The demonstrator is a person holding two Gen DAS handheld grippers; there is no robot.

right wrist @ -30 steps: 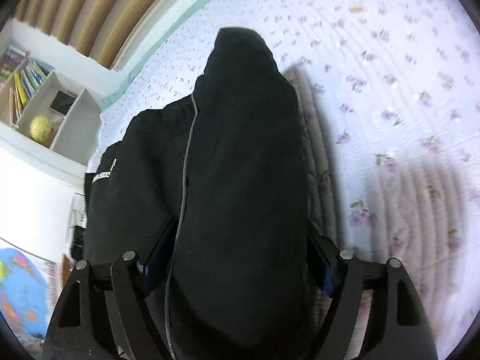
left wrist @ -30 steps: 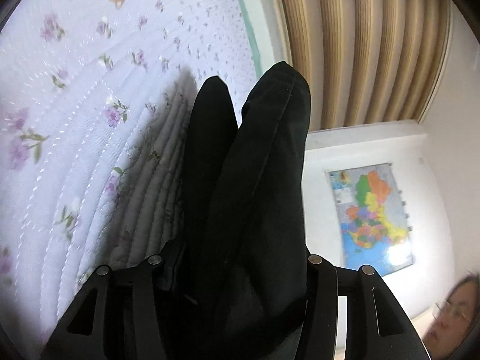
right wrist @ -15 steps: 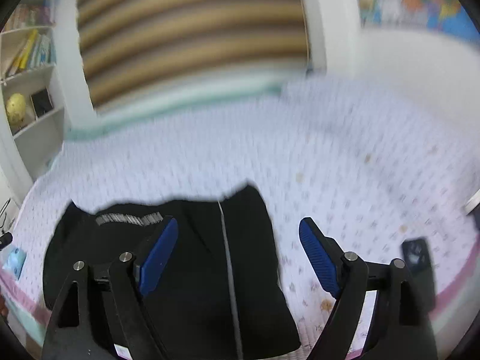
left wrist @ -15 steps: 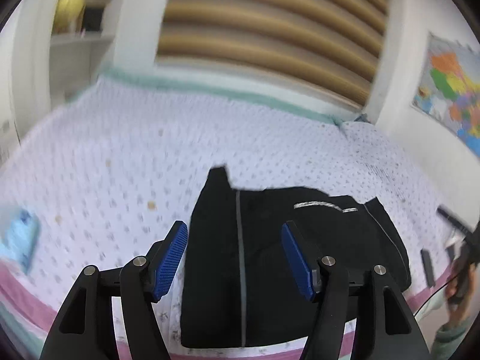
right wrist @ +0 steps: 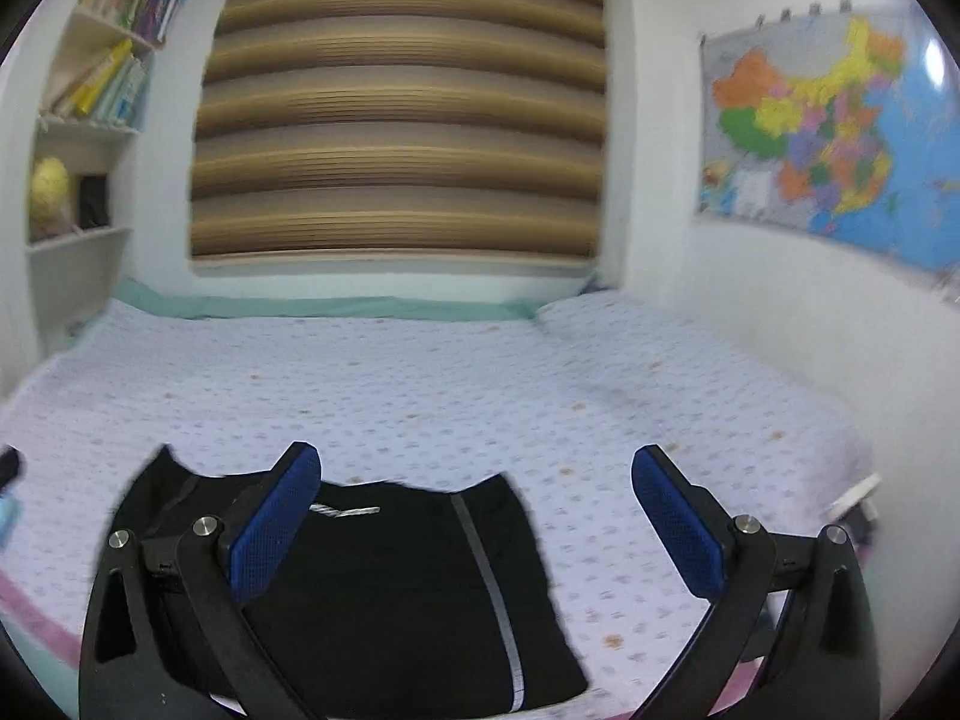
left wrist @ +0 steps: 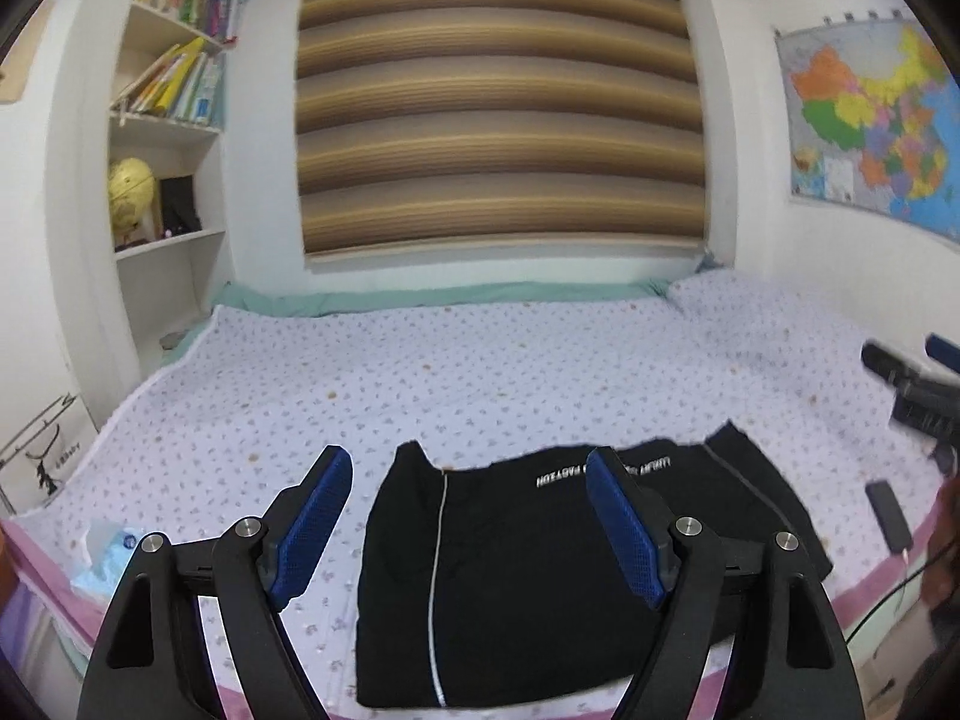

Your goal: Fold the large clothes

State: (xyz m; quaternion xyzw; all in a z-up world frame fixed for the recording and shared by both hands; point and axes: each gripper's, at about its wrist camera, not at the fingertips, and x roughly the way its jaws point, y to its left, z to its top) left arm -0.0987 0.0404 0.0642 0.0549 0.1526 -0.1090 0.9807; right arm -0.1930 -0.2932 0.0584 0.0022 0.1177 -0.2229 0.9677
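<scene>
A black garment (left wrist: 516,576) with a thin grey stripe and white lettering lies folded flat near the front edge of the bed (left wrist: 480,372). It also shows in the right wrist view (right wrist: 396,588). My left gripper (left wrist: 468,516) is open and empty, held above and in front of the garment. My right gripper (right wrist: 474,516) is open and empty, held back above the garment's right part. The right gripper's tip shows at the right edge of the left wrist view (left wrist: 912,384).
A small dark phone-like object (left wrist: 889,516) and a cable lie at the bed's right front corner. A light blue packet (left wrist: 105,552) lies at the left front corner. A bookshelf (left wrist: 168,138) stands left; a map (left wrist: 870,120) hangs right.
Both grippers let go of the black garment and opened. They pulled back and tilted up from the bed, so the folded garment now lies free on the bedspread.
</scene>
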